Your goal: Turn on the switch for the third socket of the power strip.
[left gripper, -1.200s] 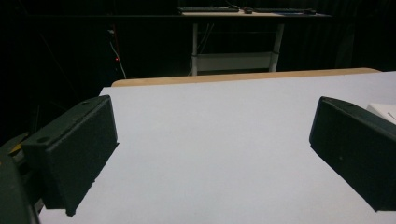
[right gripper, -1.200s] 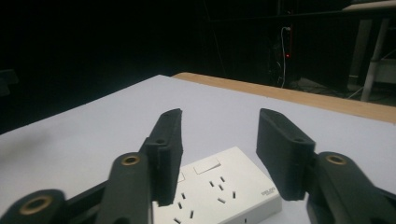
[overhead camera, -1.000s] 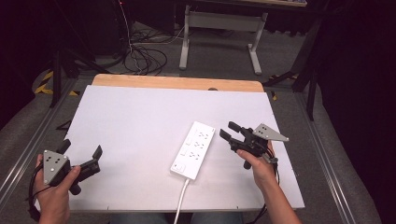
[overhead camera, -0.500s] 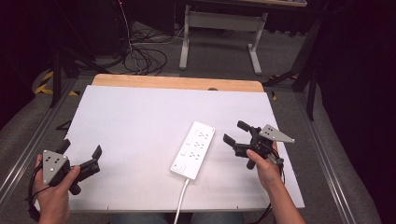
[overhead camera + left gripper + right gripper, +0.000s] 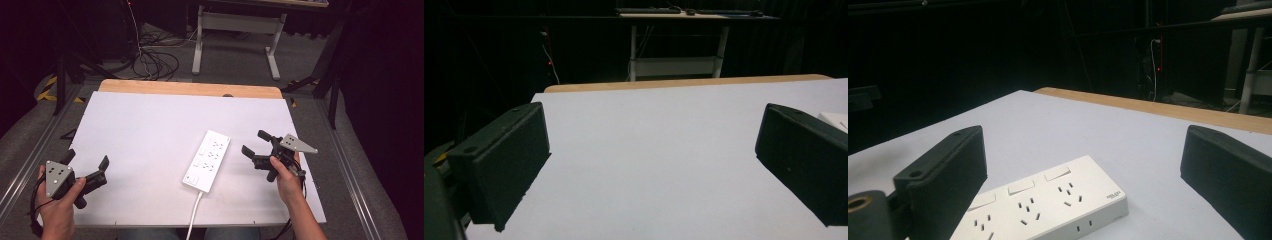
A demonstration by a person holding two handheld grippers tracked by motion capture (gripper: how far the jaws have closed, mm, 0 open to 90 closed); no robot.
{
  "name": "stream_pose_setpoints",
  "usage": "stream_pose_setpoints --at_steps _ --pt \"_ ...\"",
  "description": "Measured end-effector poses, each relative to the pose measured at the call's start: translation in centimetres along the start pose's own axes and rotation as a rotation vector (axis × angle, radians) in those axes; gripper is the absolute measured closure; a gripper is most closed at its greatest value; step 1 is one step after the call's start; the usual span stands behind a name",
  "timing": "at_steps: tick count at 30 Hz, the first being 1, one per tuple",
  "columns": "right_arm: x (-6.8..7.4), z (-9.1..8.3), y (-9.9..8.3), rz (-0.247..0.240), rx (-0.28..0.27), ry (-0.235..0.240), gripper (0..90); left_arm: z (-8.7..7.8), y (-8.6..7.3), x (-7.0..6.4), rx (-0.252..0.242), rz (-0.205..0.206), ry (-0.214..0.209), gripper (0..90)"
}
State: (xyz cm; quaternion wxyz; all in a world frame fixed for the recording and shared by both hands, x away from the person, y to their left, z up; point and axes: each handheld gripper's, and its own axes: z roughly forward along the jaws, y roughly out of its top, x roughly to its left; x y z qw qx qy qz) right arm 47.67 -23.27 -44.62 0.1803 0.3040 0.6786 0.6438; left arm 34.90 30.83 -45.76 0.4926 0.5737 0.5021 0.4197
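1. Power strip (image 5: 207,161): white, flat on the white table surface (image 5: 150,135), right of centre, long axis running from near edge toward far edge with a slight lean to the right. Three socket groups and three rocker switches on top, seen in the right gripper view (image 5: 1048,205).
2. Cord (image 5: 194,220): white, leaving the near end of the power strip and dropping over the near table edge.
3. Right gripper (image 5: 256,144): held in the right hand (image 5: 286,176), just right of the power strip, near it but not touching. Jaws wide apart, nothing between them, pointed toward the strip. Grey three-cornered plate (image 5: 298,144) on top.
4. Right gripper view: both black jaws spread to the frame sides; power strip lying between and ahead of them, closer to the jaw at the left of that view; contact with that jaw not determinable.
5. Left gripper (image 5: 86,163): held in the left hand (image 5: 57,207) at the near left corner of the table, well apart from the power strip. Jaws wide apart, empty.
6. Left gripper view (image 5: 651,165): bare white surface between the jaws; a white corner of the power strip (image 5: 835,120) at the right edge.
7. Wooden table edge (image 5: 190,89): exposed along the far side of the white surface.
8. Background: grey floor, cables (image 5: 157,62) and a desk frame (image 5: 240,25) beyond the table.
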Motion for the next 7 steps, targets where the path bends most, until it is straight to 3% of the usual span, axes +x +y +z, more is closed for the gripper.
stream_pose_setpoints --at_steps 7 --pt "-0.14 -0.09 -0.1 0.006 0.001 -0.003 5.1 -0.02 0.01 -0.01 0.0 0.003 -0.001 1.4"
